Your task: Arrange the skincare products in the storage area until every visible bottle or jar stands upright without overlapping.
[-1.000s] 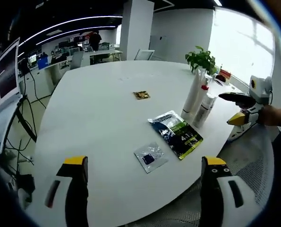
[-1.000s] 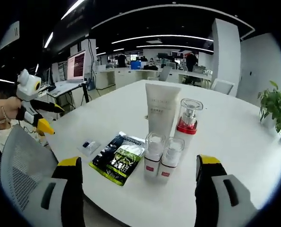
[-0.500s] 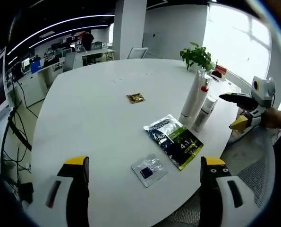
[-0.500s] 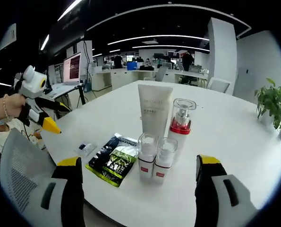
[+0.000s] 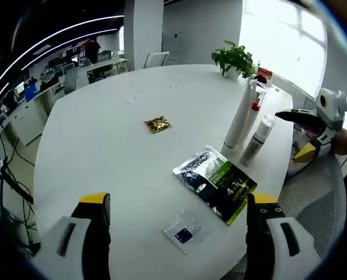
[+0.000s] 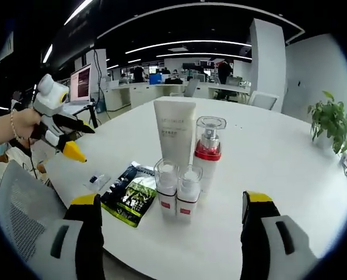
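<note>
A white tube point(image 6: 174, 136), a red-collared pump bottle point(image 6: 207, 153) and two small clear-capped bottles point(image 6: 176, 190) stand upright in a tight group on the white table point(image 6: 266, 163). In the left gripper view the same group point(image 5: 247, 123) stands at the table's right side. A dark green sachet point(image 5: 216, 182) and a small clear sachet point(image 5: 185, 231) lie flat near the front edge. My left gripper point(image 5: 173, 233) is open over the table edge. My right gripper point(image 6: 168, 236) is open, facing the bottles. Each gripper appears in the other's view, the left gripper point(image 6: 65, 134) and the right gripper point(image 5: 310, 131).
A small gold packet point(image 5: 157, 124) lies mid-table. A potted plant point(image 5: 234, 58) stands at the far edge. A grey mesh chair point(image 6: 21, 216) sits by the table's near side. Office desks and monitors fill the background.
Both cameras have moved closer over the table. The left gripper has come nearer the sachets. The bottles and sachets have stayed in place.
</note>
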The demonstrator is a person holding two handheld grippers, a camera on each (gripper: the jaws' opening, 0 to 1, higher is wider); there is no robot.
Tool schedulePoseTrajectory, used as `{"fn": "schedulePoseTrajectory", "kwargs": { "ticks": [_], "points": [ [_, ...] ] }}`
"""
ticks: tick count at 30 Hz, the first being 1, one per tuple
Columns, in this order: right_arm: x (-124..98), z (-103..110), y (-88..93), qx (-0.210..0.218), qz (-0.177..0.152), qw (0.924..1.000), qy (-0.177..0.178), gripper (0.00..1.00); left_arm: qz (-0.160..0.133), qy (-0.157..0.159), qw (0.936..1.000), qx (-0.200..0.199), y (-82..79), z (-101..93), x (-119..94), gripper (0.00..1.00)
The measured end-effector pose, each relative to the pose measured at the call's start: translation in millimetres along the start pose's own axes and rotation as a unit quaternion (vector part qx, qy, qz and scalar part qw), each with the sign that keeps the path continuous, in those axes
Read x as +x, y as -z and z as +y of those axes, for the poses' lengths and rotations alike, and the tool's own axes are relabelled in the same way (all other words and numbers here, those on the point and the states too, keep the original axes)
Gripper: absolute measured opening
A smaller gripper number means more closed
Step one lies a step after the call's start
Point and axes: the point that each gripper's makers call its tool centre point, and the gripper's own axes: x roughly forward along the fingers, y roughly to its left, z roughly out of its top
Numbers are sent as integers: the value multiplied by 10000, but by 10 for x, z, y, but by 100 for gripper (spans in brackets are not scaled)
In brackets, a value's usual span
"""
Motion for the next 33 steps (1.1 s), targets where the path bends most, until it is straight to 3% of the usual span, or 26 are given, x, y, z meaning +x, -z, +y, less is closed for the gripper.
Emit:
{"fn": "schedulePoseTrajectory", "kwargs": {
  "ticks": [13, 24, 33],
  "points": [
    [-57, -121, 5, 134, 18, 9997, 221, 100, 108, -16, 9999, -47, -179, 88, 268, 94],
    [-88, -161, 79, 81, 128, 9993, 343, 100, 67, -262, 9992, -291, -487, 151, 715, 95],
    [-79, -155, 108, 68, 220, 9991, 362, 100, 163, -451, 9978, -447, -642, 237, 1046, 95]
  ]
}}
